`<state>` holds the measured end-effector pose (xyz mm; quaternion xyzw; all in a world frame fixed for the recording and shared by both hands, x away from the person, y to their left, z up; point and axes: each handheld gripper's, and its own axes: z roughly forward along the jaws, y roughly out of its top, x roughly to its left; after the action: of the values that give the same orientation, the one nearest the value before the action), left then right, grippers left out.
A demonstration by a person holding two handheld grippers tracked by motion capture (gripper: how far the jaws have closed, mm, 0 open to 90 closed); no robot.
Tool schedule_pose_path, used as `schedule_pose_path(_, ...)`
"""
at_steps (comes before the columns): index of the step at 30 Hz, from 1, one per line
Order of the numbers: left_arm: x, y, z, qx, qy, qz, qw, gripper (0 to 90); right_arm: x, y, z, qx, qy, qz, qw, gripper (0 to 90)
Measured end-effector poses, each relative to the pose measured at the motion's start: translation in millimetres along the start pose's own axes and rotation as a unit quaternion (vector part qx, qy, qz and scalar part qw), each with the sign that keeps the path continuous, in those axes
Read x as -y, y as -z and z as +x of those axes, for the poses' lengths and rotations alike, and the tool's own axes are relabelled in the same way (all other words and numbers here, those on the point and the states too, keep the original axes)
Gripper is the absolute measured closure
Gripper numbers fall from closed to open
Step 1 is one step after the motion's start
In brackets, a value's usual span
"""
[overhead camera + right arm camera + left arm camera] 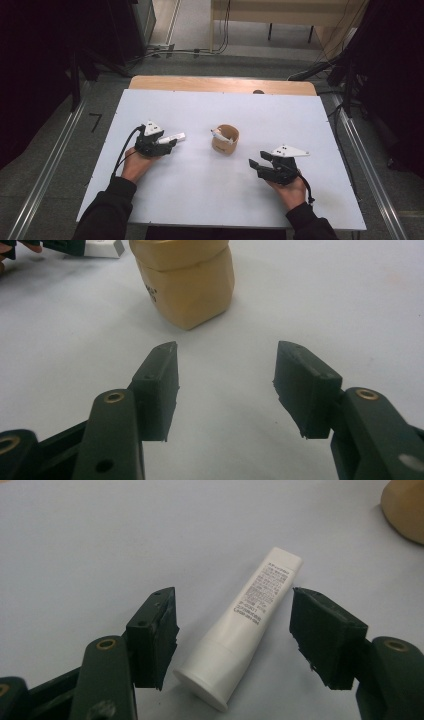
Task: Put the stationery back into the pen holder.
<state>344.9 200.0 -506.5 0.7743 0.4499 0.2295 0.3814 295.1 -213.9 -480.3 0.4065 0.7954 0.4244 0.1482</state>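
Note:
A white tube [245,622] with small printed text lies flat on the white table, cap end toward the camera. My left gripper [232,630] straddles it with a gap on both sides, so the pads do not touch it; from above that gripper [167,142] sits left of centre with the tube [172,138] poking out to the right. A tan paper cup [225,139] stands mid-table with a white item leaning in it. My right gripper [225,390] is open and holds nothing, low over the table, pointing at the cup [187,280]; in the high view it [256,166] rests at the right.
The white table top [210,195] ends in a wooden strip [220,84] at the far side. Beyond it are floor cables, a desk and dark stands on both sides. Metal rails run along the floor left and right of the table.

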Motion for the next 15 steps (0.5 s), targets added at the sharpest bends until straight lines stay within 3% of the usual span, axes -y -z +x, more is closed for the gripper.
schedule_pose_path(9, 0.6, -3.4, -2.5, 0.001, 0.001, 0.012, 0.9999, 37.6, 0.0, -0.2, -0.4, -0.001, -0.002, 0.0, 1.0, 41.8)
schedule_pose_path(15, 0.7, -3.6, -5.2, -0.004, -0.008, 0.016, 0.9998, 40.4, 0.1, -0.5, -0.2, 0.0, -0.003, 0.0, 1.0, 41.8)
